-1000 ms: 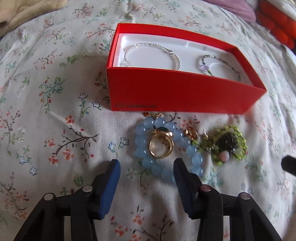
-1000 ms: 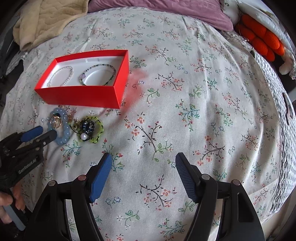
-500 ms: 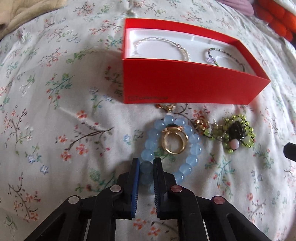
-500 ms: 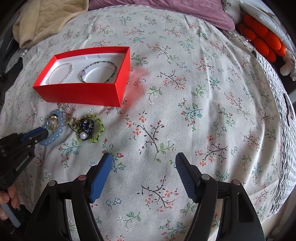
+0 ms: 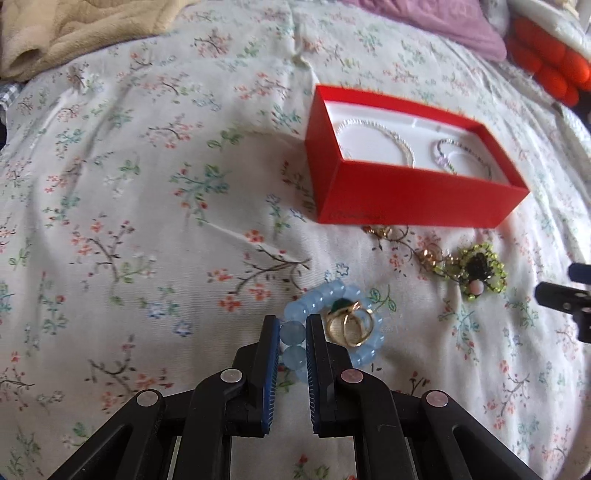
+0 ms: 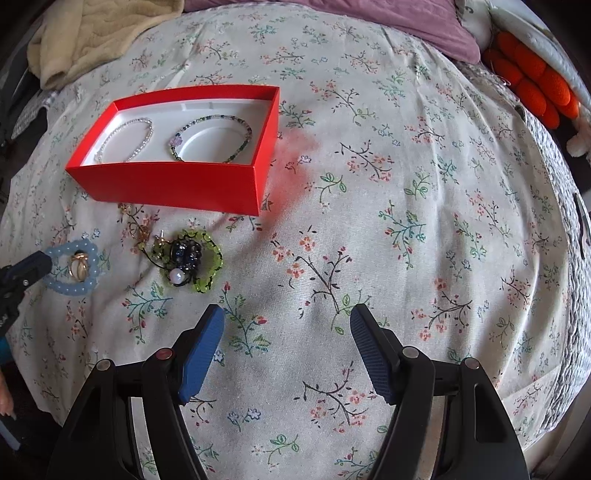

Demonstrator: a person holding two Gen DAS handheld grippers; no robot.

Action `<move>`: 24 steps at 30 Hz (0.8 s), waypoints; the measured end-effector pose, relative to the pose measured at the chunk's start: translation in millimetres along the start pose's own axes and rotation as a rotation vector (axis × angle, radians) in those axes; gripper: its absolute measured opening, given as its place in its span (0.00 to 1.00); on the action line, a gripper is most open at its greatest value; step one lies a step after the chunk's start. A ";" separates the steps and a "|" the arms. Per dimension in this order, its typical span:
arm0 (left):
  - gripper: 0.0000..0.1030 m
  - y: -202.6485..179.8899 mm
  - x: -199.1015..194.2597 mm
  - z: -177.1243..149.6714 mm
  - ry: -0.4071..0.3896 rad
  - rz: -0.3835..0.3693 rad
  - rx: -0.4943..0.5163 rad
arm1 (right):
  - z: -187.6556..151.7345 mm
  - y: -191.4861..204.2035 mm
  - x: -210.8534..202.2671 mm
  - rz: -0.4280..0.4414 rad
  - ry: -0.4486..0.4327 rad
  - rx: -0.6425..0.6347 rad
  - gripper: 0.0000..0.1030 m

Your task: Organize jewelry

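My left gripper (image 5: 291, 332) is shut on the pale blue bead bracelet (image 5: 317, 302), two beads pinched between its blue pads. A gold ring (image 5: 351, 328) with a green stone rests inside the bracelet's loop. The red box (image 5: 413, 199) sits beyond, holding a silver bracelet (image 5: 391, 136) and a dark beaded bracelet (image 5: 461, 155) on its white lining. A green beaded piece (image 5: 476, 273) and small gold earrings (image 5: 428, 254) lie in front of the box. My right gripper (image 6: 288, 336) hangs open over bare floral cloth, right of the green piece (image 6: 192, 258); the blue bracelet (image 6: 74, 266) shows far left.
Everything lies on a floral bedspread (image 6: 406, 184). A beige blanket (image 6: 92, 33) is bunched at the back left, a purple pillow (image 6: 388, 22) at the back, and an orange plush thing (image 6: 532, 81) at the back right. The bed's edge falls away to the right.
My left gripper closed from wide open onto the blue bracelet, then dragged it and the ring back from the red box. The right gripper stayed still and open.
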State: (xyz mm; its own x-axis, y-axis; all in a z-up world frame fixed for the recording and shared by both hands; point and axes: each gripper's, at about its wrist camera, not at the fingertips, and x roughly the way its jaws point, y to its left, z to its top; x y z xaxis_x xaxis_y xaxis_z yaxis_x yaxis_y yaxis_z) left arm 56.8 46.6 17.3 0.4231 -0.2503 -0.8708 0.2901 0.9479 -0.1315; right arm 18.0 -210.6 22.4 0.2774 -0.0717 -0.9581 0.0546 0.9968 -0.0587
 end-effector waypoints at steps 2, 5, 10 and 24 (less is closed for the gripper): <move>0.08 3.7 -6.1 -1.7 -0.012 -0.004 -0.002 | 1.8 0.2 1.5 0.012 0.001 0.007 0.72; 0.08 10.6 -7.9 -2.5 -0.009 0.003 -0.002 | 6.1 -1.8 3.0 0.044 -0.007 0.033 0.71; 0.10 26.1 10.9 -9.4 0.070 -0.018 -0.041 | 17.7 -4.4 6.6 0.095 -0.028 0.085 0.61; 0.08 29.3 31.0 -11.0 0.077 -0.006 -0.034 | 27.1 18.9 44.1 0.219 0.052 0.125 0.05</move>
State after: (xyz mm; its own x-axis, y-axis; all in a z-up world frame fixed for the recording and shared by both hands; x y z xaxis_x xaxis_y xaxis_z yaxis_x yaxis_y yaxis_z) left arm 69.0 68.7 -18.7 0.3536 -0.2413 -0.9037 0.2624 0.9529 -0.1518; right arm 57.2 -195.9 -13.3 0.2461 0.1509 -0.9574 0.1175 0.9759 0.1840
